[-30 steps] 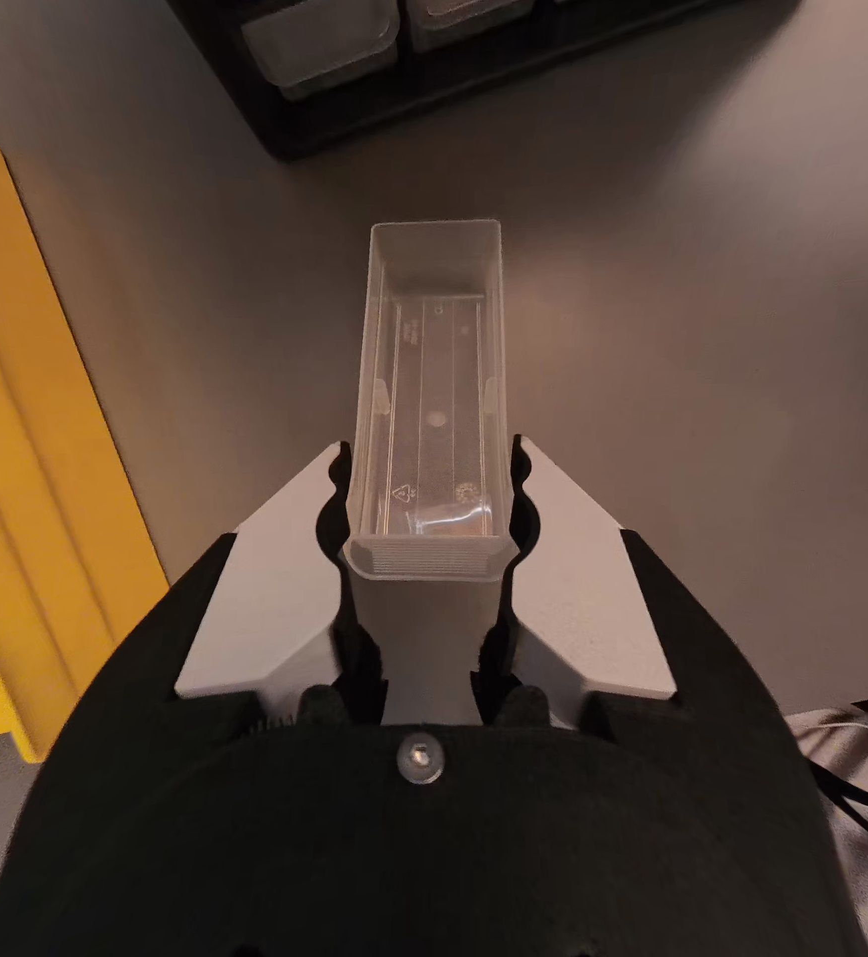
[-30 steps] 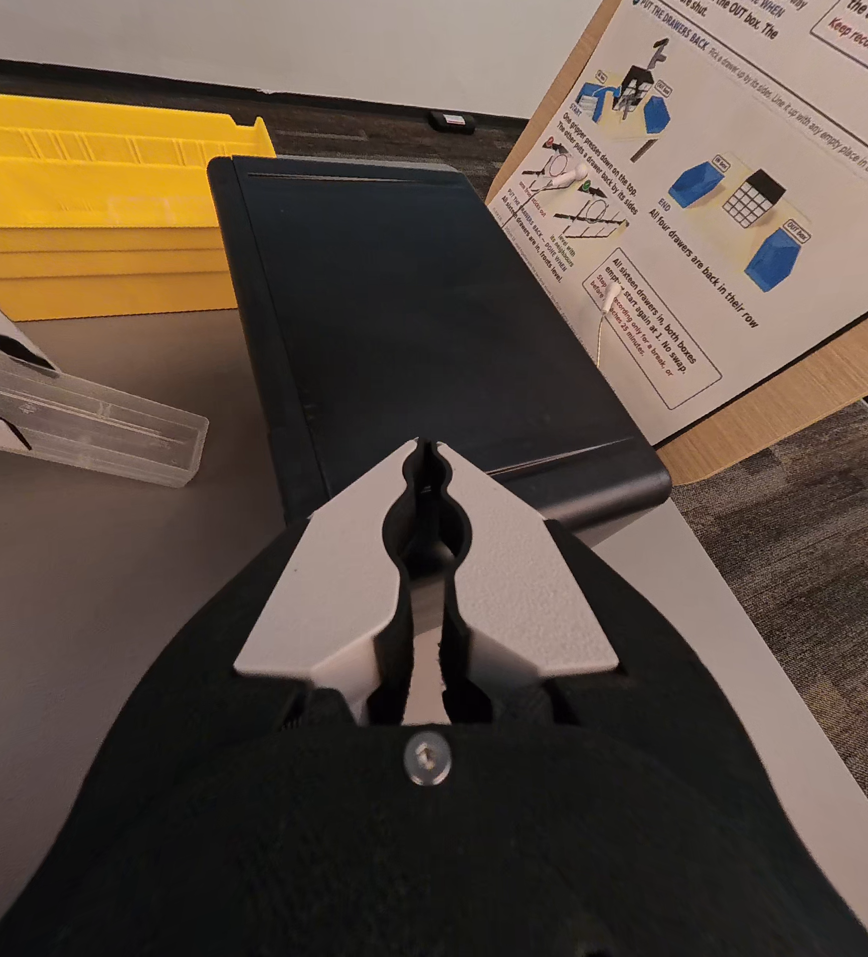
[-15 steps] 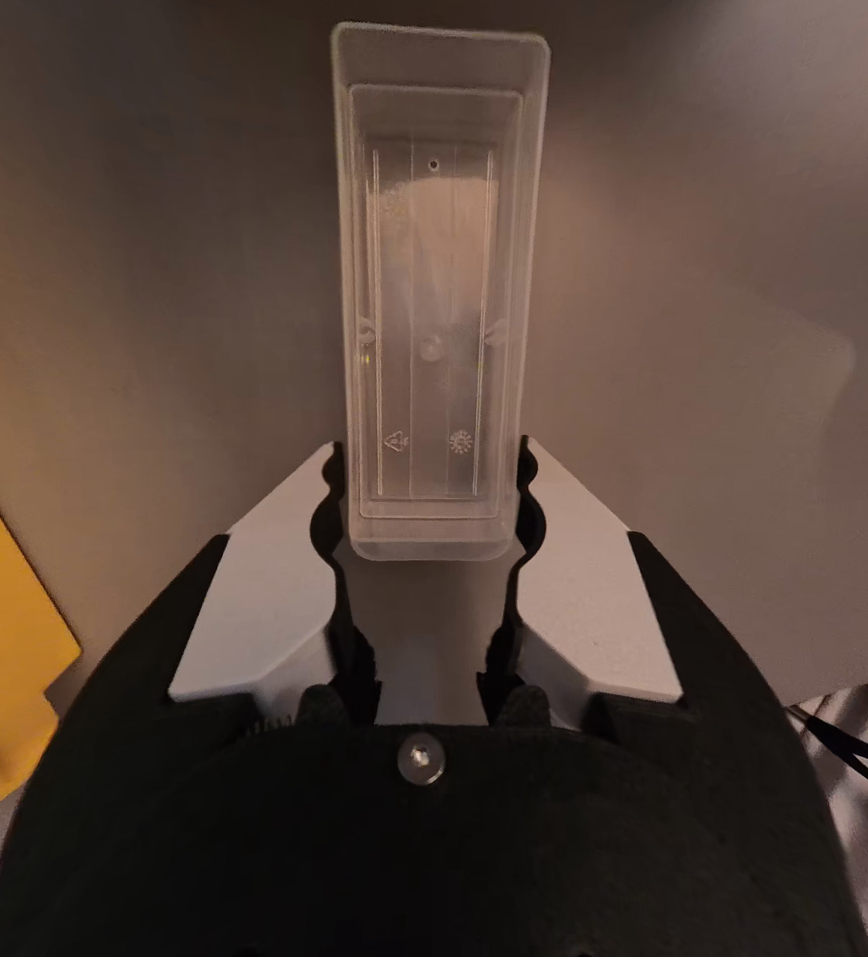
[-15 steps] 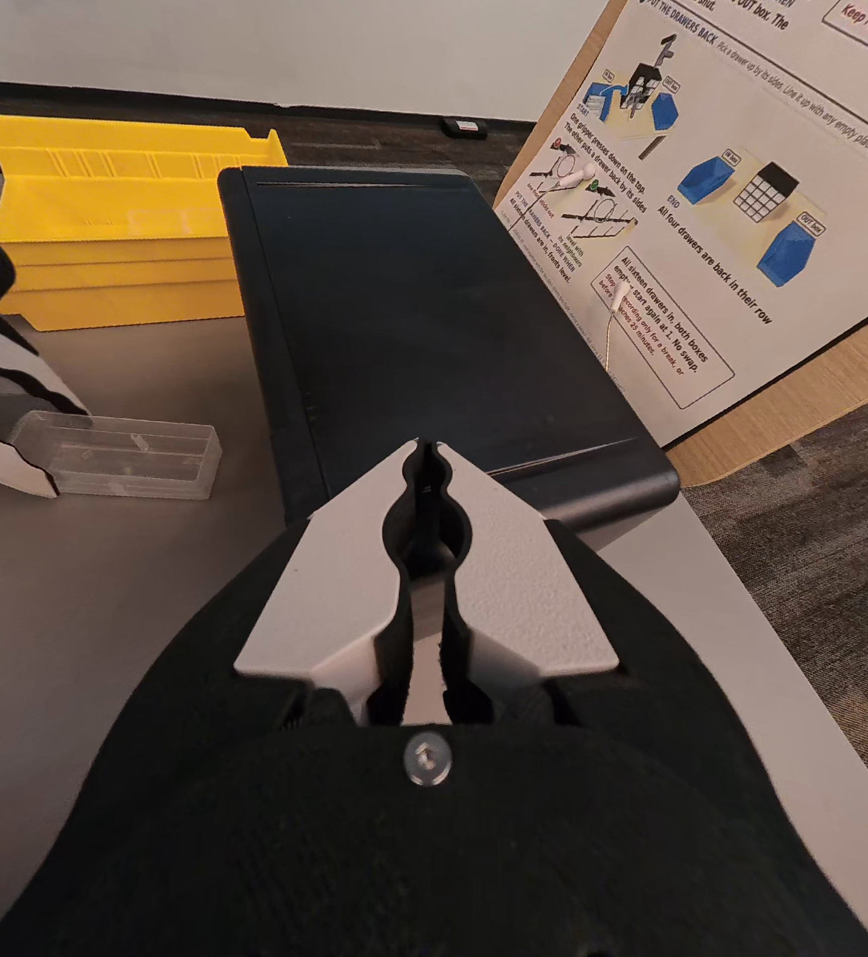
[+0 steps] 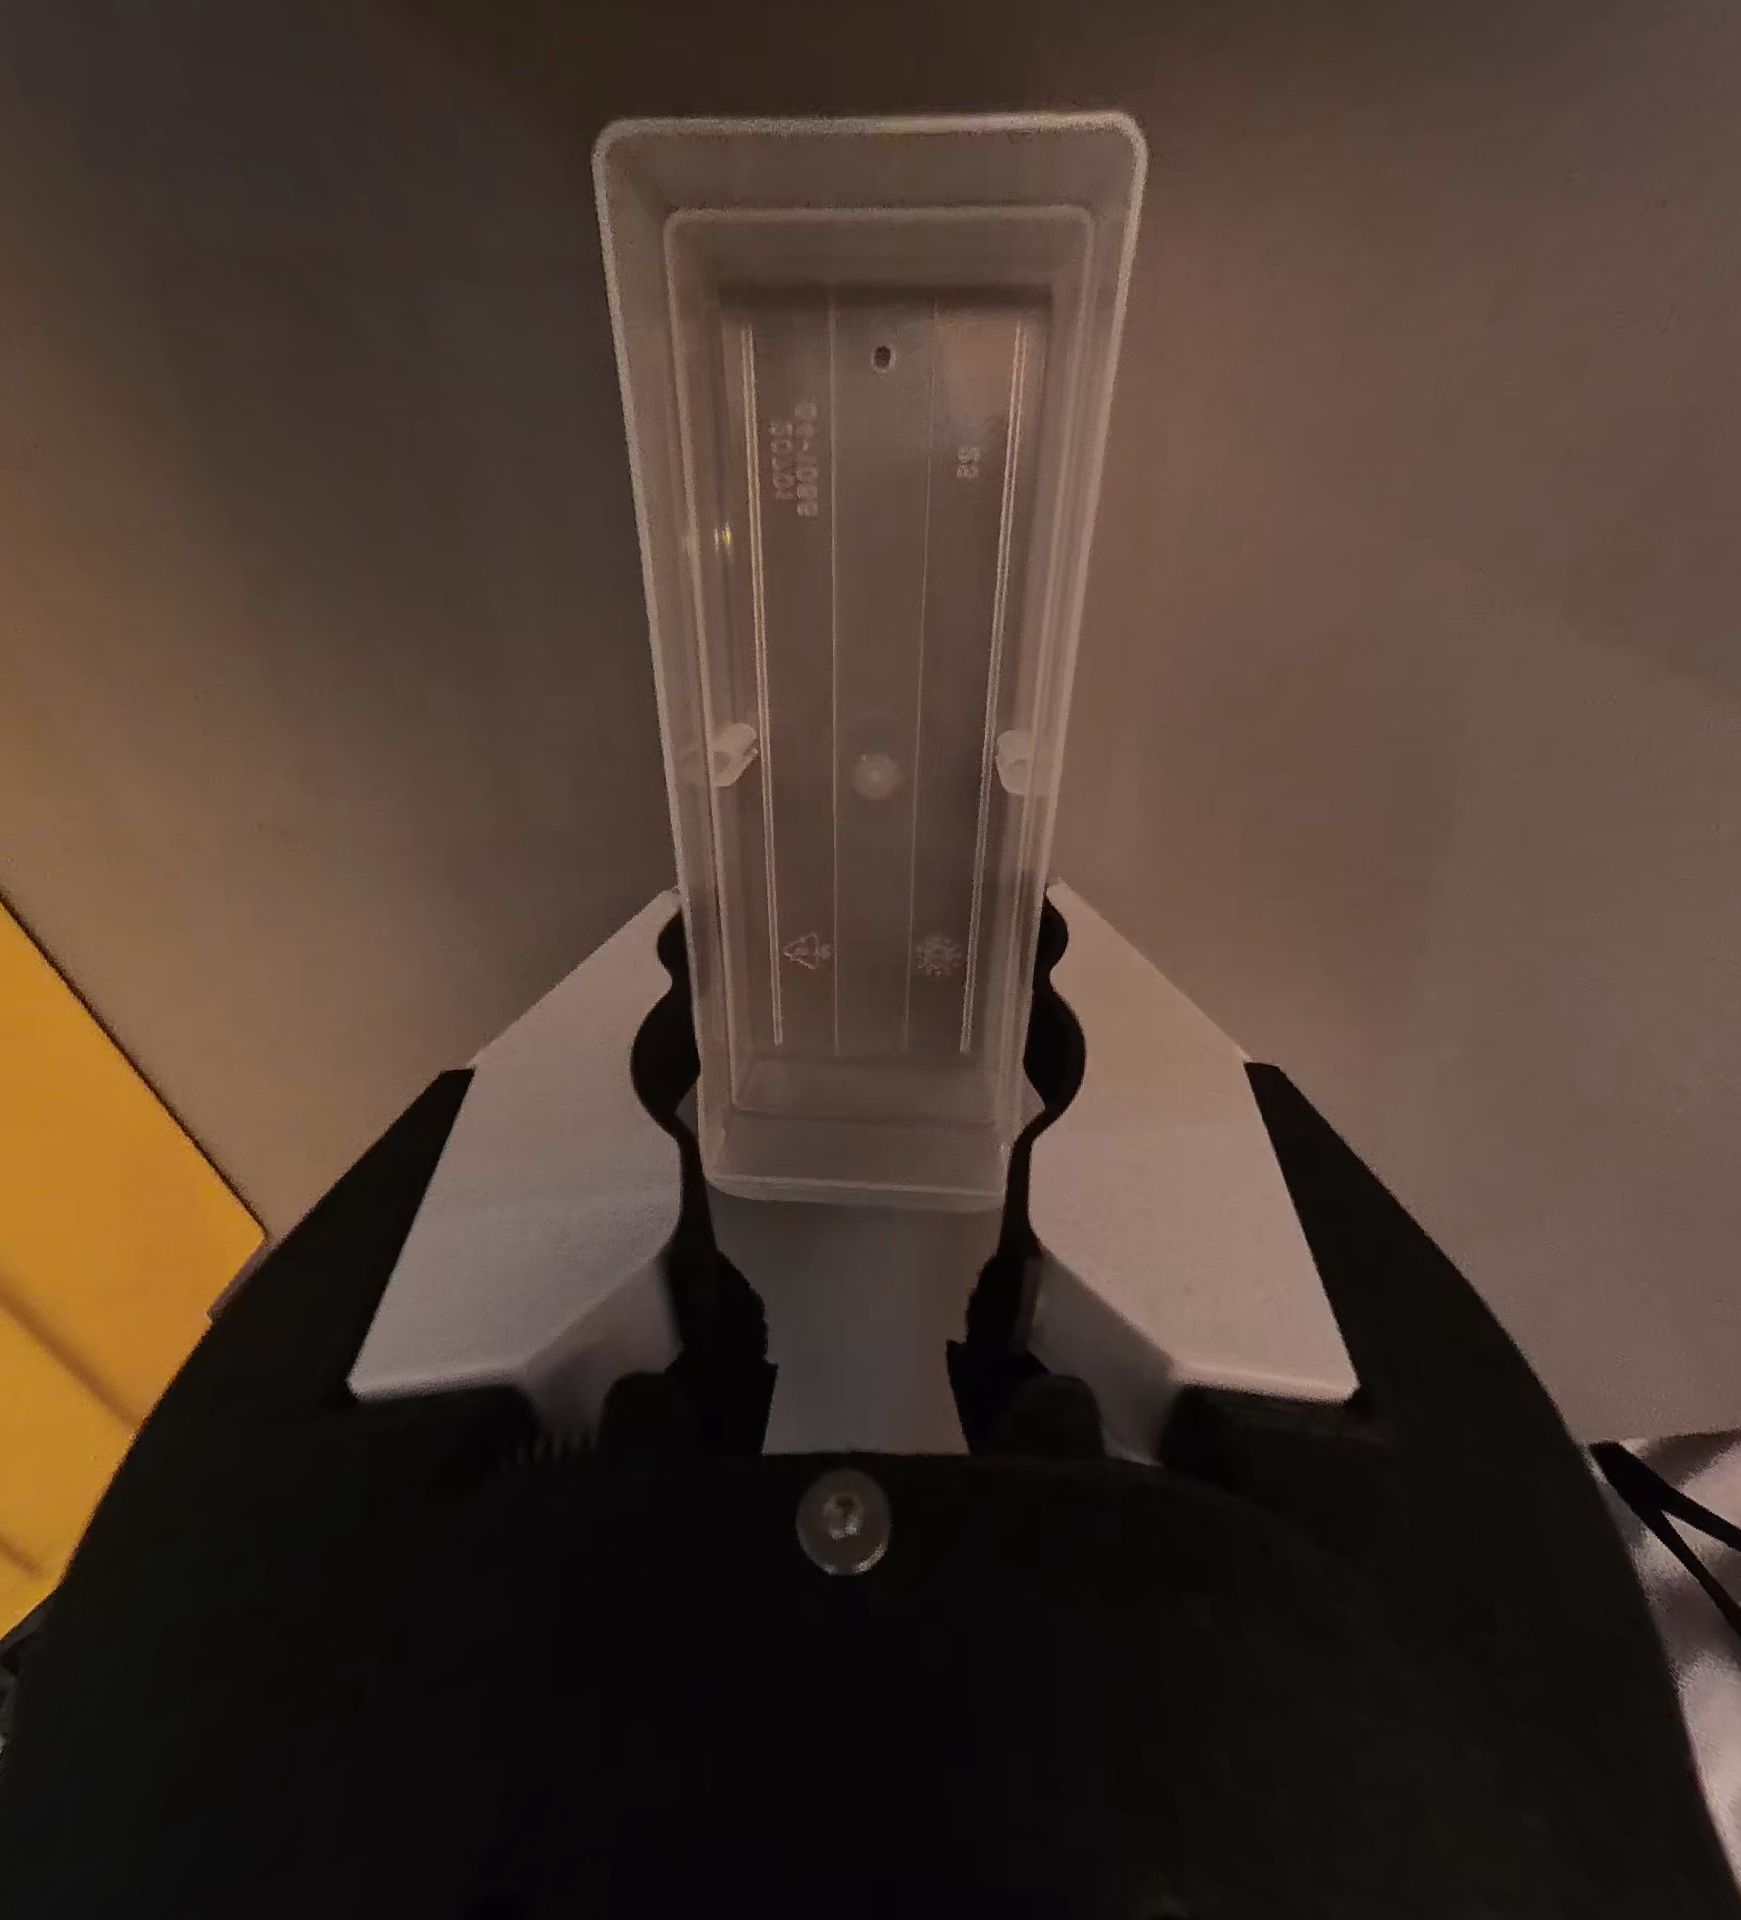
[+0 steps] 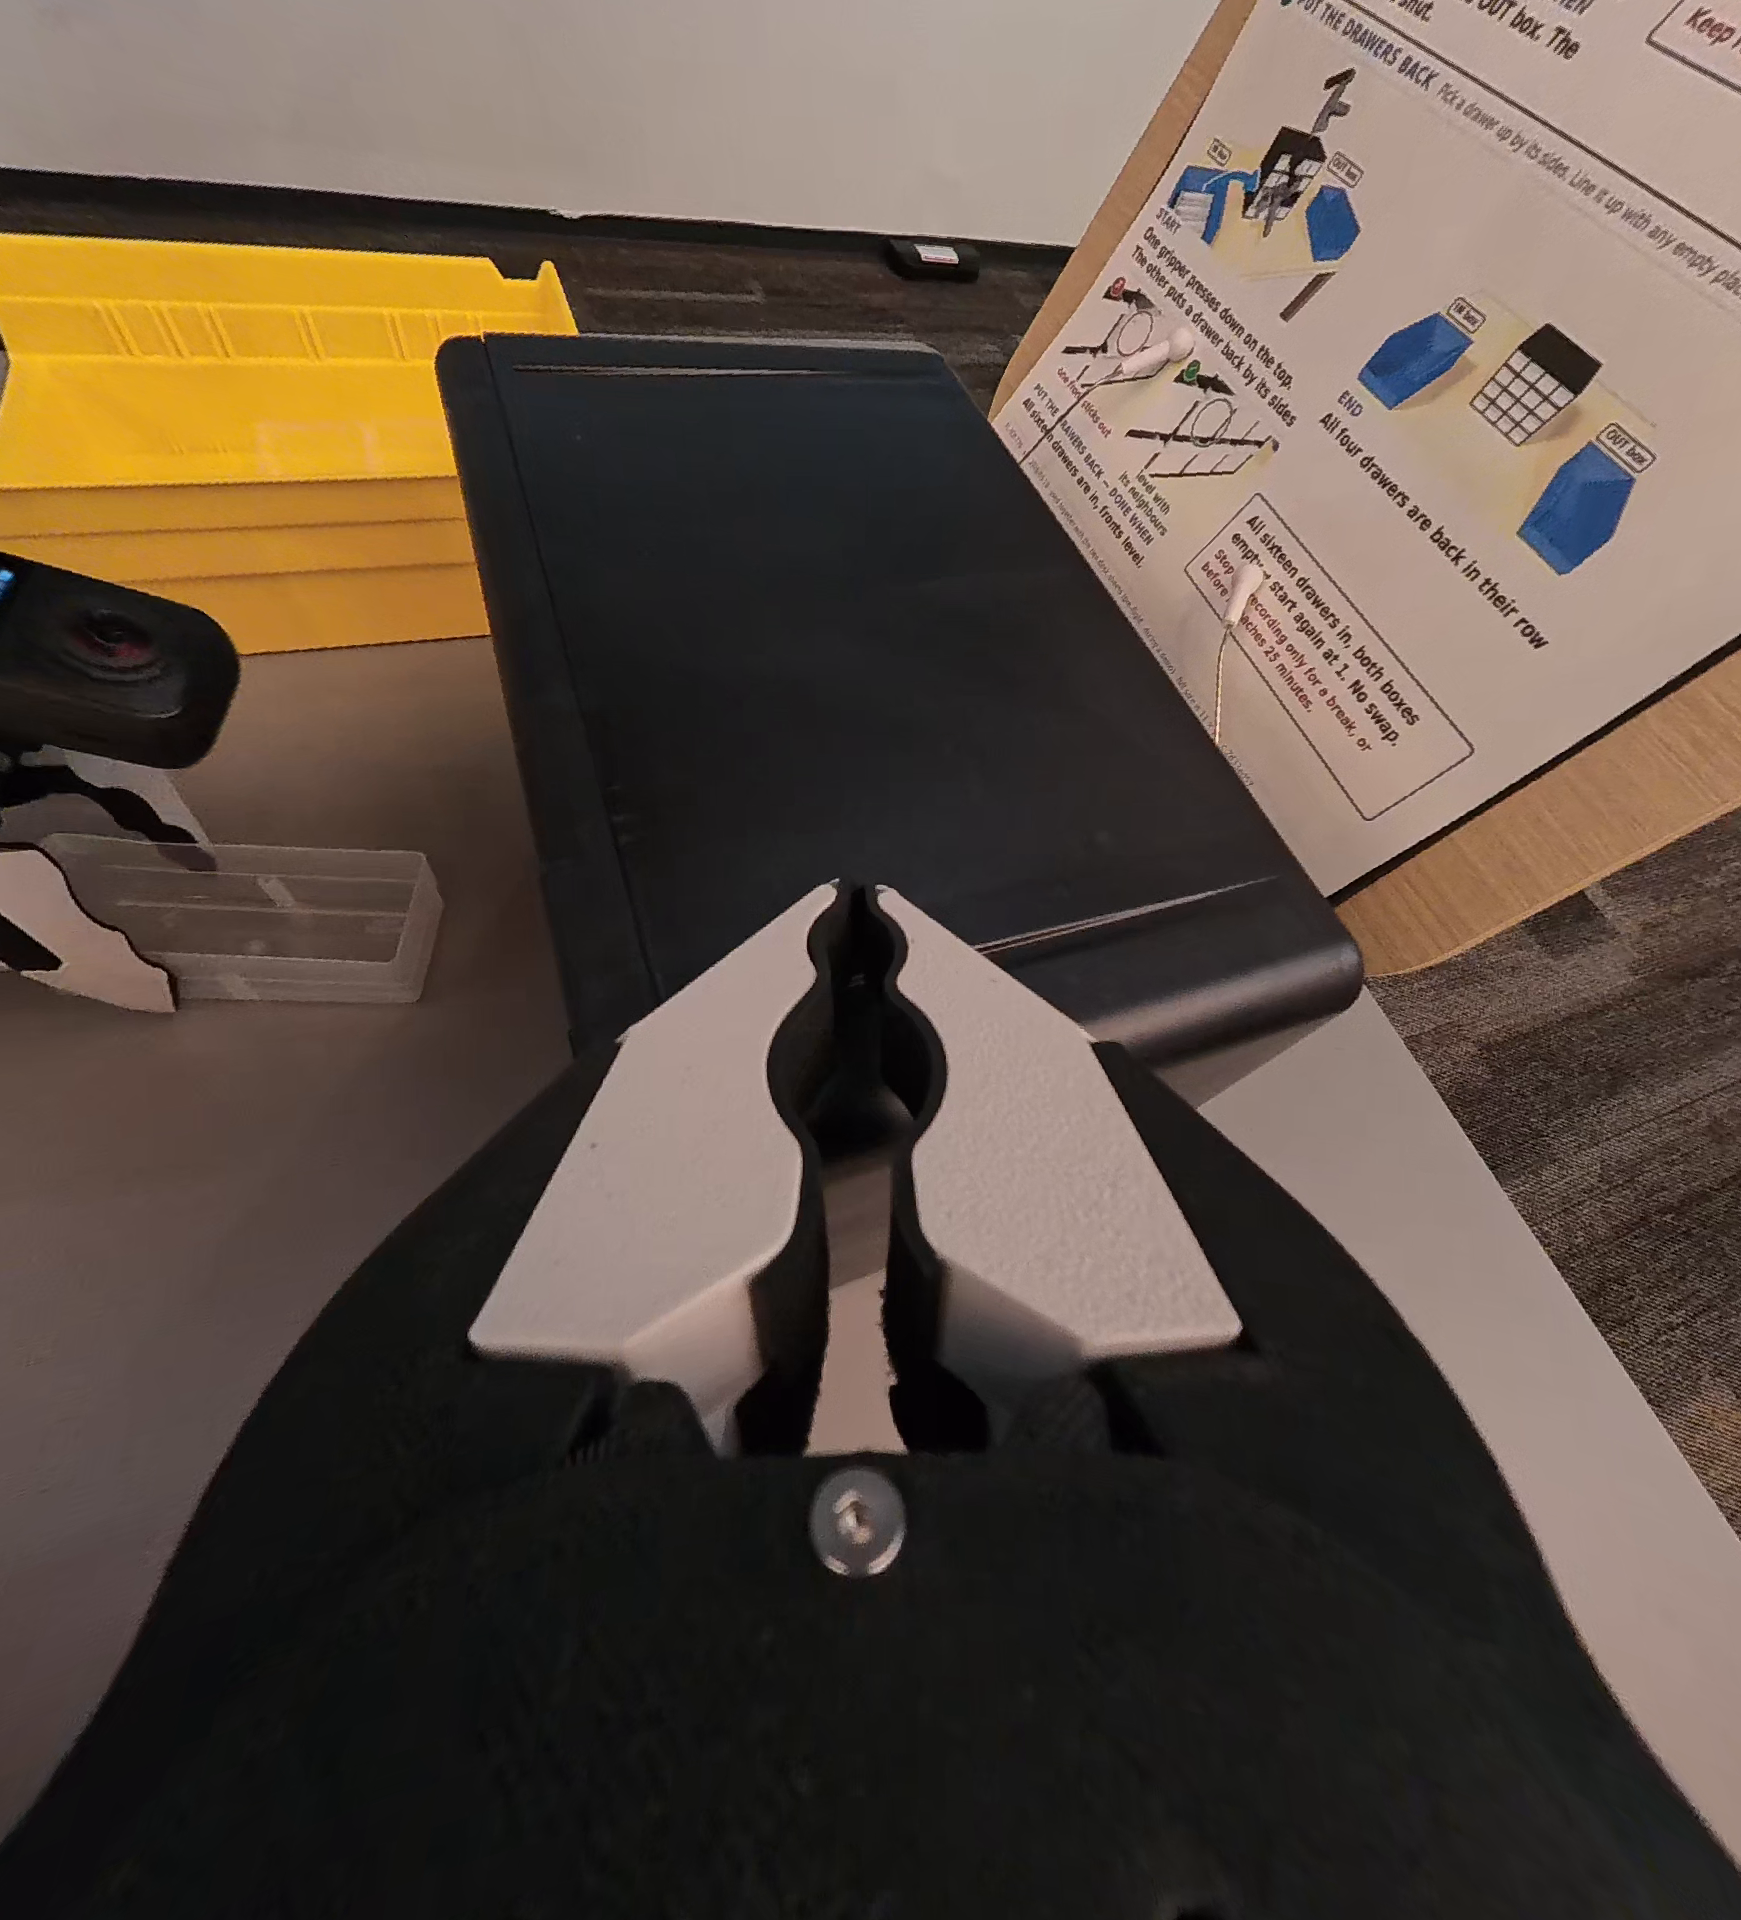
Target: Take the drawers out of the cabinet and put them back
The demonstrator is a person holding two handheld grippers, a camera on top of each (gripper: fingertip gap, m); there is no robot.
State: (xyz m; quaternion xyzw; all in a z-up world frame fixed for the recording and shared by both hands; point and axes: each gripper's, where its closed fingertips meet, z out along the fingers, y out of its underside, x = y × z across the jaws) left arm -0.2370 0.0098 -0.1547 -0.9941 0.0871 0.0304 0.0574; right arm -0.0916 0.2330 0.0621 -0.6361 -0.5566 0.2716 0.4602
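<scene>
While the left gripper point(image 5: 853, 1049) clamps one clear plastic drawer point(image 5: 871, 644) low over the grey table point(image 6: 222, 1195), the right gripper point(image 6: 853, 891), fingers together, rests empty near the black cabinet point(image 6: 845, 644); reinsertion looks pending.

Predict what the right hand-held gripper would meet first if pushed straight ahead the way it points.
Probably the black cabinet: the shut right hand-held gripper points over its near top edge. Depth is unclear, so it may skim the top rather than strike it.

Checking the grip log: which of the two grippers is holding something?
The left gripper: its fingers flank the near end of the clear plastic drawer. The right gripper is closed on nothing, beside the black cabinet.
</scene>
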